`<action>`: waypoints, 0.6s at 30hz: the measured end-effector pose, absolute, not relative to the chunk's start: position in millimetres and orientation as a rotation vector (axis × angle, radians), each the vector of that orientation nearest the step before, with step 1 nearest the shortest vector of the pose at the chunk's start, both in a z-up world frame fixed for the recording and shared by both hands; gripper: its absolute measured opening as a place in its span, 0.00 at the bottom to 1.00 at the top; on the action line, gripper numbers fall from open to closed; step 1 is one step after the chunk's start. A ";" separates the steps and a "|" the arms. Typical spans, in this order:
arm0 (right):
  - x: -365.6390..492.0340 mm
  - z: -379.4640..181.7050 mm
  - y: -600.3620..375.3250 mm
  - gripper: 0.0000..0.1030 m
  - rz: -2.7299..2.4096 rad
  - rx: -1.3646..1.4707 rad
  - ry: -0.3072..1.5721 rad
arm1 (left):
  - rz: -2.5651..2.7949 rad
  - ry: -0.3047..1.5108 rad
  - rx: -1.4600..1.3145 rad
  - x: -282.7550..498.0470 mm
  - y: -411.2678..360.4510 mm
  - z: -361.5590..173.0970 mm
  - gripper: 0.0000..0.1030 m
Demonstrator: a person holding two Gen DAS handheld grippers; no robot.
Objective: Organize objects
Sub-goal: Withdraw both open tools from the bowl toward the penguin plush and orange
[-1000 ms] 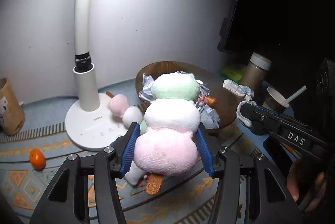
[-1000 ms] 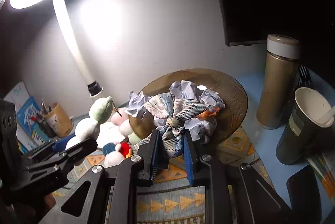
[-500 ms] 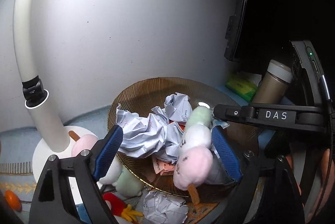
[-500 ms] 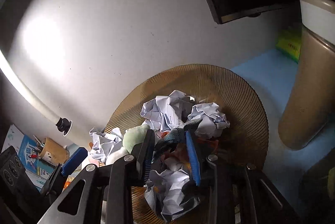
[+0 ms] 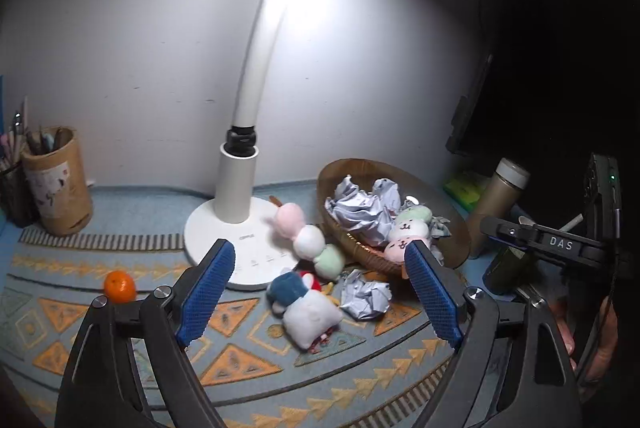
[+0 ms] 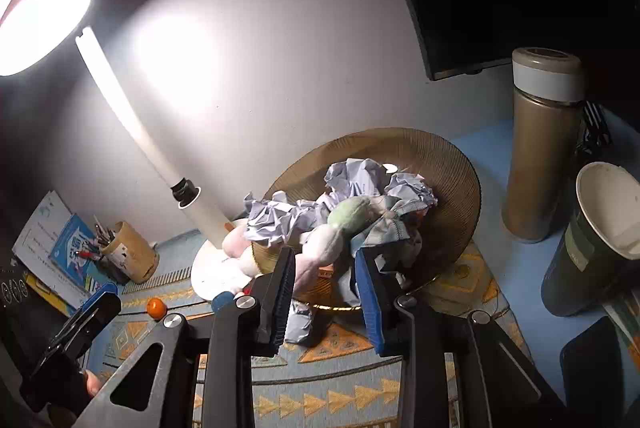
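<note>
A brown ribbed bowl (image 5: 448, 202) (image 6: 452, 156) holds crumpled paper balls (image 5: 360, 208) (image 6: 360, 176), a three-ball plush skewer (image 5: 408, 232) (image 6: 340, 228) and a plaid cloth (image 6: 394, 228). My left gripper (image 5: 320, 284) is open and empty, pulled back above the mat. My right gripper (image 6: 326, 292) is open and empty just in front of the bowl. A second plush skewer (image 5: 308, 236), a blue-and-white plush (image 5: 306, 304) and a loose paper ball (image 5: 366, 298) lie on the mat beside the bowl.
A white desk lamp (image 5: 240, 196) (image 6: 132, 132) stands left of the bowl. An orange (image 5: 119, 286) (image 6: 156, 307) lies on the patterned mat. A pen holder (image 5: 56, 180) is at far left. A thermos (image 6: 540, 144) and a paper cup (image 6: 596, 236) stand at right.
My left gripper let the plush skewer go into the bowl and drew back. My right gripper opened, left the plaid cloth in the bowl and pulled back.
</note>
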State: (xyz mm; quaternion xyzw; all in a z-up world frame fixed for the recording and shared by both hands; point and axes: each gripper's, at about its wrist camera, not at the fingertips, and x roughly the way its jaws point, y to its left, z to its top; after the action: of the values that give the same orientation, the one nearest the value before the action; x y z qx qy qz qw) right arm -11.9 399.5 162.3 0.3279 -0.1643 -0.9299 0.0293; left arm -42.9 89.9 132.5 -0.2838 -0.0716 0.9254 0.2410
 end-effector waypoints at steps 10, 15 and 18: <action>8.0 70.0 328.5 0.47 -2.776 1.168 -0.538 | 2.782 -0.441 -0.940 -3.6 -24.2 52.6 0.84; 1.6 40.3 301.3 0.47 -2.822 1.245 -0.363 | 2.810 -0.402 -0.972 -5.0 -22.1 26.4 0.84; 2.3 41.3 297.0 0.51 -2.843 1.224 -0.315 | 2.776 -0.421 -1.045 -12.1 -20.9 19.8 0.84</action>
State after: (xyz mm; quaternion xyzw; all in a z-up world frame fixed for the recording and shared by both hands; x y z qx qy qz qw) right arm 2.3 297.0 41.3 0.3935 -0.1012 -0.9136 0.0149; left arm -12.1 -20.9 19.8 -0.3477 -0.1402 0.9242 0.0727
